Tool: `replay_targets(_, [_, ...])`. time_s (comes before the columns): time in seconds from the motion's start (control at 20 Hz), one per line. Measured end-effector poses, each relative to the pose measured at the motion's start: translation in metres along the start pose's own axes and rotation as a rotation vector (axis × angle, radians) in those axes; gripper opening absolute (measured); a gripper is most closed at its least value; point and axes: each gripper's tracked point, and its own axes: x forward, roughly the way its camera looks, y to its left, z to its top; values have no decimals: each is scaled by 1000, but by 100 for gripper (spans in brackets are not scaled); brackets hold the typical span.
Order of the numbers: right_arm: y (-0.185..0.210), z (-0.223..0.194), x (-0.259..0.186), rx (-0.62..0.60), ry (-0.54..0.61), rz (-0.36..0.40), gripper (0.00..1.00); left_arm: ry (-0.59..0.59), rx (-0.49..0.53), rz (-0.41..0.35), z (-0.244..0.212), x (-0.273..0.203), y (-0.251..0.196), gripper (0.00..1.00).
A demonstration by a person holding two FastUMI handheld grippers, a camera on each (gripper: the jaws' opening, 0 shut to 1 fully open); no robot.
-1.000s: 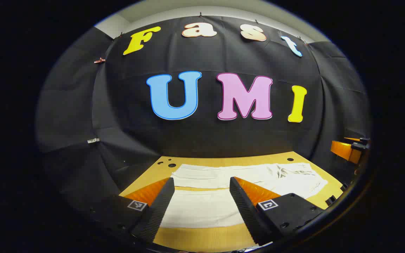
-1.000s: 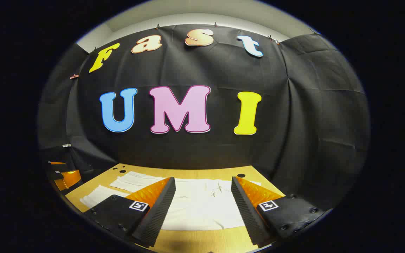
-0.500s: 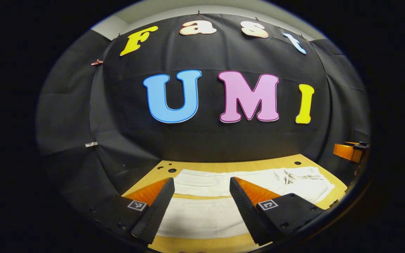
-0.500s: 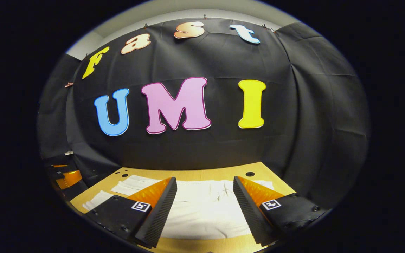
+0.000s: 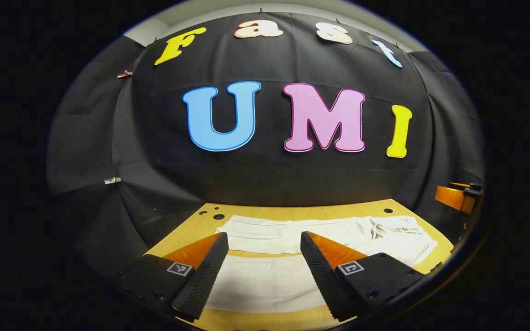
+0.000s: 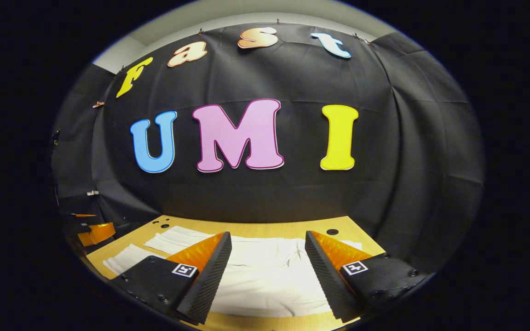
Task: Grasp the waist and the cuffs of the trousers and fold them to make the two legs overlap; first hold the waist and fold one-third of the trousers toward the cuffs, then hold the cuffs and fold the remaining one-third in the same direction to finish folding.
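White trousers [image 5: 265, 280] lie flat on the table [image 5: 292, 213], legs side by side and not yet overlapped, waist to the right. The left gripper [image 5: 261, 257] hangs open above the near leg toward the cuffs, the right gripper [image 6: 267, 259] open above the waist [image 6: 292, 257], apparently placed to seize both ends for the first fold.

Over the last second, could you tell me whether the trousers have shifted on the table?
No sign of it. The trousers keep their outline against the table's holes; their small drift matches the holes' own, so it comes from the camera.
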Motion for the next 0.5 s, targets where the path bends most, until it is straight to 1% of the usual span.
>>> replay_targets(0.2, [-9,-5,9,-20,16,-1,98,5,7,4,-2,5,2,99])
replay_targets(0.3, [-10,-8,15,-17,34,6,98,13,8,19,-4,7,5,99])
replay_targets(0.5, [-27,-11,31,-108,55,-8,97,49,-2,44,-20,15,16,98])
